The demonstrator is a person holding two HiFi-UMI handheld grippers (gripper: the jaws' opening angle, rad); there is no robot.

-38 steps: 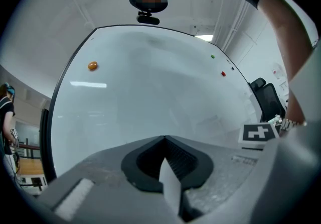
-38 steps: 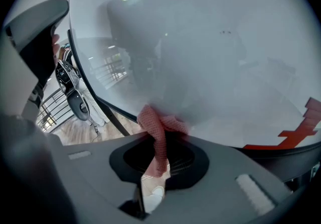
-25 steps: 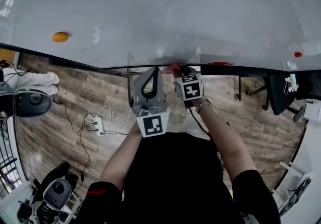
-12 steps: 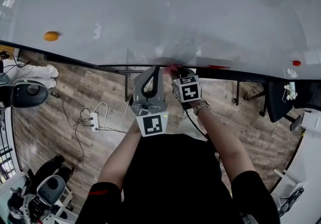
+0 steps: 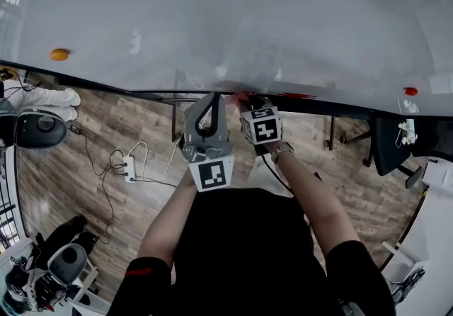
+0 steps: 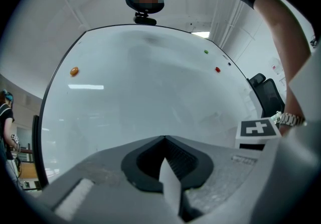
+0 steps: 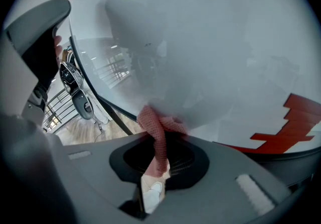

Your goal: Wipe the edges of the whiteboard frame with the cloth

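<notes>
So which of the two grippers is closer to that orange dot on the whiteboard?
Left. The left gripper is below and right of the orange dot; the right gripper, holding the cloth at the whiteboard bottom edge, is even farther right.

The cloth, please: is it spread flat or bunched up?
Bunched up: the cloth is a narrow wad pinched in the right gripper, at the whiteboard edge.

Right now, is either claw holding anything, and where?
The right claw pinches the pink cloth by a bunched fold; the left claw is shut, empty.
</notes>
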